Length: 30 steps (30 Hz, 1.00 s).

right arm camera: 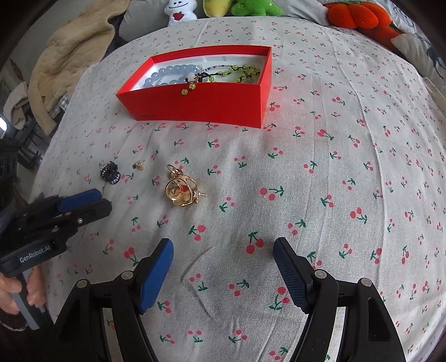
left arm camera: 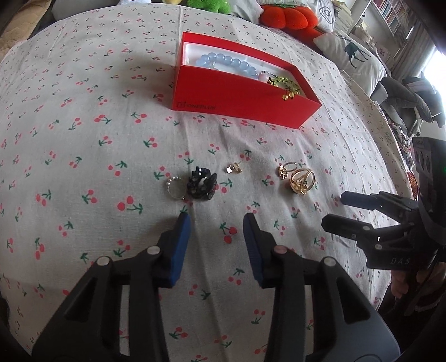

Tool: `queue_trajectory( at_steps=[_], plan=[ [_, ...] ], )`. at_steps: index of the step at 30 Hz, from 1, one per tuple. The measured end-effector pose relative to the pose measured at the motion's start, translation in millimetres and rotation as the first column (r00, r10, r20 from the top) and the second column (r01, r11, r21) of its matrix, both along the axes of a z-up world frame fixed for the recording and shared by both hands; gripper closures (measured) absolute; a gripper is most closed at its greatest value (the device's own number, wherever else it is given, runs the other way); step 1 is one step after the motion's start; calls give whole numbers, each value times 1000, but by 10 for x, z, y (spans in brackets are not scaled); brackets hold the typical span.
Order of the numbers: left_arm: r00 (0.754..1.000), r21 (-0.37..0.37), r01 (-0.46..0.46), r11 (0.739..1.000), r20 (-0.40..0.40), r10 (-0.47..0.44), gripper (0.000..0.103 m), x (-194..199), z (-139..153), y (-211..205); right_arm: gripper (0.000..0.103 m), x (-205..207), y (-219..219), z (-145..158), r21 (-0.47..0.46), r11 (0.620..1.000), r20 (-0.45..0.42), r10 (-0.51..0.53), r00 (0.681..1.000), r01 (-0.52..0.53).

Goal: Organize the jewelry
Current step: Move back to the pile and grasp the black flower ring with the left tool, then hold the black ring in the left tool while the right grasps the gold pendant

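A red box holds a blue bead bracelet and a green bead string; it also shows in the right wrist view. On the cherry-print cloth lie a beaded ring, a black ornament, a small gold earring, a gold ring and a large gold ring. My left gripper is open and empty, just short of the black ornament. My right gripper is open and empty, below and right of the large gold ring.
Plush toys and an orange cushion line the far edge. A beige blanket lies at the back left. A deer-print pillow and bookshelves sit at the right.
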<state>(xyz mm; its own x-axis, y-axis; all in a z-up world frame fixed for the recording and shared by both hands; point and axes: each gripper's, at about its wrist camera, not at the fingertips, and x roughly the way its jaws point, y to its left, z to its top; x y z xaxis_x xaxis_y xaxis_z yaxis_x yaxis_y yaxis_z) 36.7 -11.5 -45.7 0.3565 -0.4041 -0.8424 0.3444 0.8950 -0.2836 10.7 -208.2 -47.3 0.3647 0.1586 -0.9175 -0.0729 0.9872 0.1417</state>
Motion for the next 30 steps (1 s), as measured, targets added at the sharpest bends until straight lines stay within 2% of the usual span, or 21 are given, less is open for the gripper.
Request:
queue_trajectory(
  at_steps=[13,17,30],
  plan=[
    [998,30,-23,999,55,22,68,177,-33,-125,27,15,-36,4,8,1000,-4,-1,1000,1],
    [997,62,-35,997,78,30,79,199,-37,-149,27,22,-43,7,12,1000,-5,-6,1000,6],
    [997,91,-39,995,74,32,79,142,80,-126,27,74,17,85,25,1000,8,-10,1000,10]
  ],
)
